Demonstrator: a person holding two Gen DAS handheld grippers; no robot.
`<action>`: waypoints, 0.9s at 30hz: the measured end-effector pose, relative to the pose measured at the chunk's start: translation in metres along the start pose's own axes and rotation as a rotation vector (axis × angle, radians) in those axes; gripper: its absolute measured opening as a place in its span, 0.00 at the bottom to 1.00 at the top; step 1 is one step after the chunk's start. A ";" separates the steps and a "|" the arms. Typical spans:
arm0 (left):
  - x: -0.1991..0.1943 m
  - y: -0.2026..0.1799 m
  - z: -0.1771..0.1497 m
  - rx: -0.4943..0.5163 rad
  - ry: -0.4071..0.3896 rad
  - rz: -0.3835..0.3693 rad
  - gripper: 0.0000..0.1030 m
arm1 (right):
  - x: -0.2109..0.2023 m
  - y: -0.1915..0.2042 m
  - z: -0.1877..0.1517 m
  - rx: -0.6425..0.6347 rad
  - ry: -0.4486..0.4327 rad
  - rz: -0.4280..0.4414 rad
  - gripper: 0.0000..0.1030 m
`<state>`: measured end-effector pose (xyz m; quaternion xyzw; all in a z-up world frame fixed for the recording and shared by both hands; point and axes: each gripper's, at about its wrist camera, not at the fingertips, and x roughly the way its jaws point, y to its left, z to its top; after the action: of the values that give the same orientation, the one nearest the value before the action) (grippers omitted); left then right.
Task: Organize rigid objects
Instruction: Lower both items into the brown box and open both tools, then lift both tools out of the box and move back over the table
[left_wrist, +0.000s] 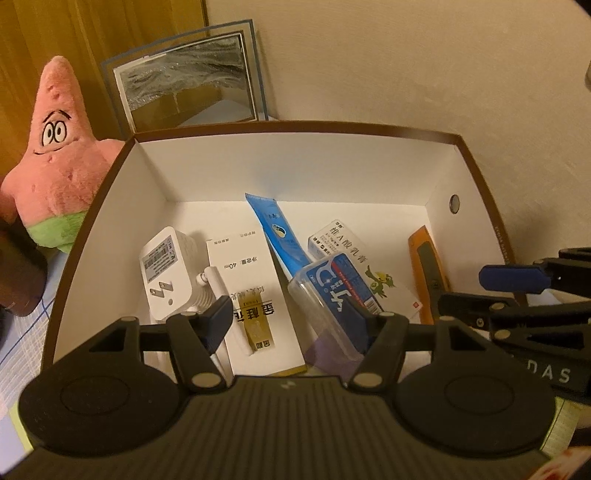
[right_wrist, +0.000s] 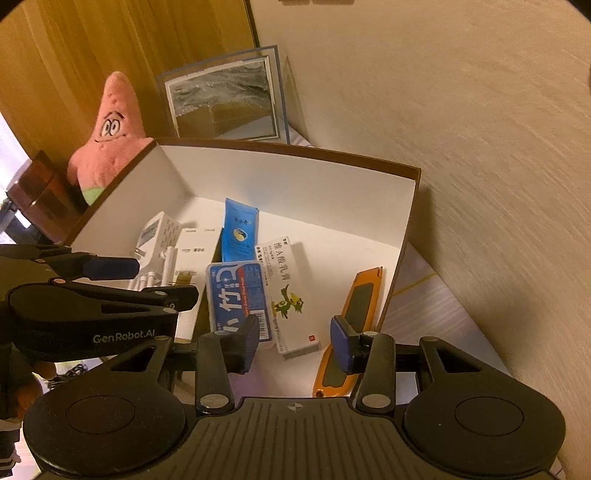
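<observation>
We take the clear floss-pick case with the blue label as the piece in hand: it lies in the middle of the box, its near end propped up on the other cartons. In the right wrist view it sits at about 11 o'clock from the right gripper, whose jaws stand apart with nothing pressed between them; the left pad is just at the case's near corner, but we cannot say it touches. We judge the case light, stiff and rather slick, likely to rattle, so we would take it across its short width on the flat long sides, not by the lid edge.

At 1 o'clock of the case lies the white ointment carton, light and easily crushed; at 12 o'clock the blue tube, soft. Far out at 3 o'clock the orange utility knife leans along the box's right wall: hard, heavier, best gripped mid-body. At 9 o'clock sit the white-and-gold carton and the white plug-in adapter with its antenna.

The left gripper hangs over the near side with its jaws wide apart and empty. Beyond the box stand a pink star plush and a framed picture.
</observation>
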<state>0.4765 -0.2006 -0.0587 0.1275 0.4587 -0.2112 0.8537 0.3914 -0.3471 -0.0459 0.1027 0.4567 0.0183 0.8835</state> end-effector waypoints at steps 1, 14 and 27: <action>-0.002 0.000 -0.001 -0.003 -0.004 0.002 0.60 | -0.002 0.000 -0.001 0.000 -0.004 0.002 0.39; -0.058 0.010 -0.019 -0.064 -0.090 0.011 0.60 | -0.038 0.011 -0.012 -0.028 -0.063 0.036 0.42; -0.131 0.024 -0.076 -0.185 -0.159 0.028 0.60 | -0.083 0.029 -0.043 -0.043 -0.099 0.172 0.42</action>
<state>0.3682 -0.1162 0.0104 0.0373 0.4052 -0.1656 0.8984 0.3104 -0.3225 0.0020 0.1233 0.4012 0.0986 0.9023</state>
